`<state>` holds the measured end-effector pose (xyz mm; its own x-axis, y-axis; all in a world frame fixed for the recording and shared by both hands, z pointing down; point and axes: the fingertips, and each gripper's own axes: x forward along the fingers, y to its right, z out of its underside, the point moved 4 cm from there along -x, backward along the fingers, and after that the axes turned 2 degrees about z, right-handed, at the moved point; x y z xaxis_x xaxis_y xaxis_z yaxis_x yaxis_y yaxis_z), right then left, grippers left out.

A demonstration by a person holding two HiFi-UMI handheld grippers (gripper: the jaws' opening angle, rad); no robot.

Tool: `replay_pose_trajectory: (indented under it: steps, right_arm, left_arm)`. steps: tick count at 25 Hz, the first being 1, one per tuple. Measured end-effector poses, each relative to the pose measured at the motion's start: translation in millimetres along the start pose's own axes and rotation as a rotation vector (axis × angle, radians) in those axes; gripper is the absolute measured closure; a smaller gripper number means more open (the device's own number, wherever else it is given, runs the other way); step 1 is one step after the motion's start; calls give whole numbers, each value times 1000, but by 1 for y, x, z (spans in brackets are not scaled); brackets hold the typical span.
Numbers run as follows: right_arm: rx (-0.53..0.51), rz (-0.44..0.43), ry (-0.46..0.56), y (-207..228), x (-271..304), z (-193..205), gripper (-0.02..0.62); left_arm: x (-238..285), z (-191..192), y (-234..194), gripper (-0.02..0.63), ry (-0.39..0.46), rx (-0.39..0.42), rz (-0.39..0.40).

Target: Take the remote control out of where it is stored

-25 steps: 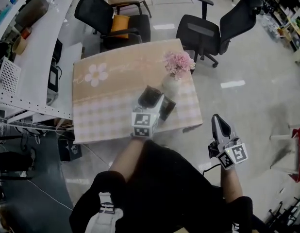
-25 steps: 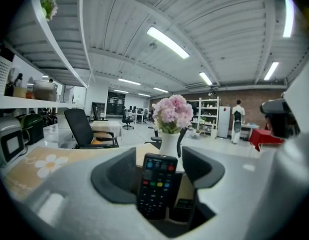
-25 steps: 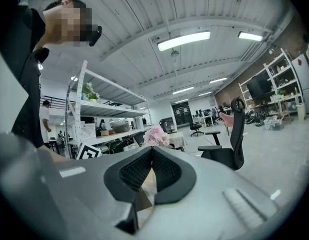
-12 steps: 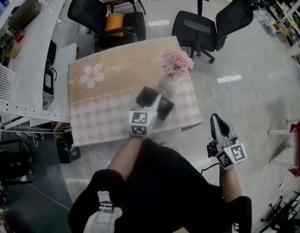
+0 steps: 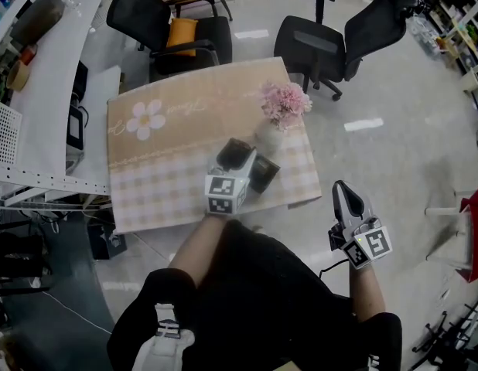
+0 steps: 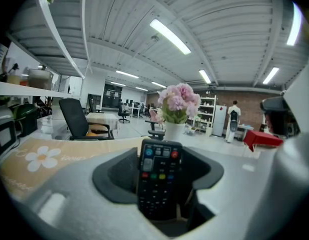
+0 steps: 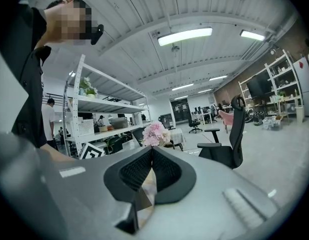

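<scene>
**Left tool** [image 6: 160,170]. We see its two dark jaws spread, one on each side of the remote control [image 6: 158,179]. A dark gap shows on either side, so the pads do not appear to press on it. The jaws have just been closing a little. The remote control stands upright between them with its buttons facing the camera and a red button at its upper right. Its lower end is hidden behind the tool's body (what holds it we cannot make out).

**Surroundings of the left tool.** Just beyond the remote control stands a white vase [image 6: 174,132] of pink flowers [image 6: 178,98]. From the head view, we place this tool over the near right part of the table [image 5: 177,141]. The table is covered by a tan cloth [image 5: 146,120] with a white flower print and a checked near half.

**Right tool** [image 7: 151,156]. Its jaws are pressed together with nothing between them. It is held off the table's right side, above the grey floor [image 5: 394,107].

**Background.** Two black office chairs [image 5: 326,45] stand at the table's far side, the left one carrying an orange cushion [image 5: 182,37]. White shelving [image 5: 38,122] runs along the left.
</scene>
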<state>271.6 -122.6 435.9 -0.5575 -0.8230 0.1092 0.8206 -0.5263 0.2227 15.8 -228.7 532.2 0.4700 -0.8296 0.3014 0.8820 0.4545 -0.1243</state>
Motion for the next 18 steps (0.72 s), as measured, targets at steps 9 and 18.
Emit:
replay_pose_trajectory:
  steps: [9,18]
  right_arm:
    - [-5,-6,4,-2,6,-1,591]
    - [9,-46,23,-9,12,-4,591]
  left_arm:
    - [-1,2,-2,348,4,7,8]
    - [-13,-4,-4,357,26,40,18]
